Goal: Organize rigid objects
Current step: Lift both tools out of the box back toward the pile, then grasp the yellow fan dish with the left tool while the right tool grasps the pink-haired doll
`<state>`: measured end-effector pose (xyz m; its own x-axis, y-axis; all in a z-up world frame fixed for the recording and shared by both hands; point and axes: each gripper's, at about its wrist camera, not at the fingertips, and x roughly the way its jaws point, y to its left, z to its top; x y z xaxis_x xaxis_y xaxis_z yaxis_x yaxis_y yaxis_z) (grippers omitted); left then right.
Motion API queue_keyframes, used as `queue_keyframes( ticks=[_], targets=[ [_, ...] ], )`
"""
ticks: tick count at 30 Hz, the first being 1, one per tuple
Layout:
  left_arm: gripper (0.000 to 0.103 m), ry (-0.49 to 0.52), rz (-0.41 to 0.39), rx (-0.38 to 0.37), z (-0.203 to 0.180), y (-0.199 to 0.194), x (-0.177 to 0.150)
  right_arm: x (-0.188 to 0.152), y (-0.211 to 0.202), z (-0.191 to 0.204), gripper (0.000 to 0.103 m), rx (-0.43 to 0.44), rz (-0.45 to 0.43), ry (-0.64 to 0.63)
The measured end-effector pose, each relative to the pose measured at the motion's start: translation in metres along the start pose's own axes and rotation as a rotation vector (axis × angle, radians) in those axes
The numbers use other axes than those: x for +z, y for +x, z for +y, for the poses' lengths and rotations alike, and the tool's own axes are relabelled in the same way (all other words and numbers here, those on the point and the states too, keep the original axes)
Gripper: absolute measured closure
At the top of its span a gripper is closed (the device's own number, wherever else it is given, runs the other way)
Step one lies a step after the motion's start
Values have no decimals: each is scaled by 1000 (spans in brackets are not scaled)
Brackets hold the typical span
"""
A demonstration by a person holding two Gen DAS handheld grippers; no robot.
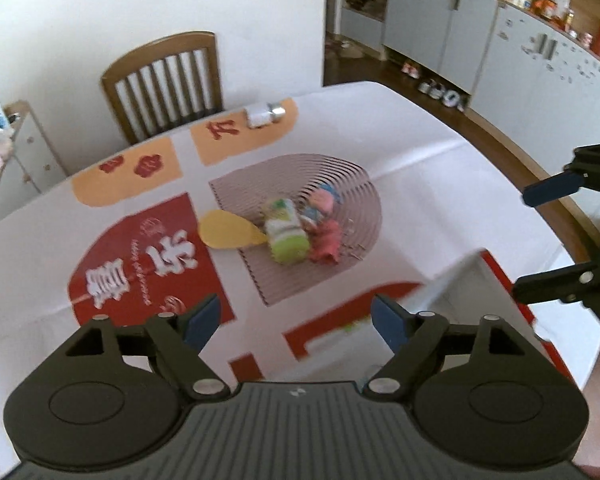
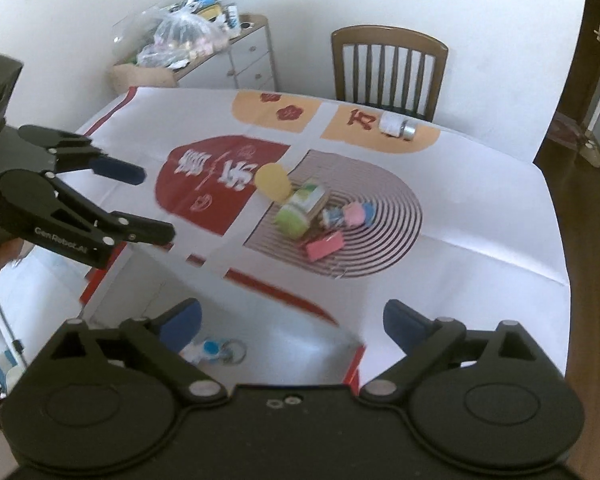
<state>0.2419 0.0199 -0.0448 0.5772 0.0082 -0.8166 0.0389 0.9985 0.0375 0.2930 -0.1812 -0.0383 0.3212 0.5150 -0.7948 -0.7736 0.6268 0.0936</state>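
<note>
Several small toys are heaped on a striped round mat (image 2: 396, 216) in the middle of the table. Among them are a green-and-white can (image 2: 300, 210) (image 1: 286, 236), a pink block (image 2: 324, 246) (image 1: 326, 240), a pink-and-blue piece (image 2: 356, 214) and a yellow disc (image 2: 274, 182) (image 1: 228, 229). A white box with red outer sides (image 2: 148, 280) (image 1: 472, 276) stands at the near edge. A blue-and-white keyring toy (image 2: 216, 350) lies inside it. My left gripper (image 1: 296, 322) (image 2: 152, 204) and right gripper (image 2: 292, 322) (image 1: 540, 240) hover over the box. Both are open and hold nothing.
A small white jar with a silver lid (image 2: 396, 124) (image 1: 264, 114) lies at the table's far side, in front of a wooden chair (image 2: 388, 68). A drawer cabinet with plastic bags on it (image 2: 204, 52) stands by the wall. Grey cupboards (image 1: 440, 28) line the room's right side.
</note>
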Motion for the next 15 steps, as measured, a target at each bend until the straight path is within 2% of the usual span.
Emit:
queue_keyframes(
  ticks=[6,15],
  targets=[
    [18,-21,-11,92,17,24,17,22,22,-18,3,-15,9,-3],
    [9,-150,8,117,47,70,37,49,68,-42,3,-47,48,21]
  ],
)
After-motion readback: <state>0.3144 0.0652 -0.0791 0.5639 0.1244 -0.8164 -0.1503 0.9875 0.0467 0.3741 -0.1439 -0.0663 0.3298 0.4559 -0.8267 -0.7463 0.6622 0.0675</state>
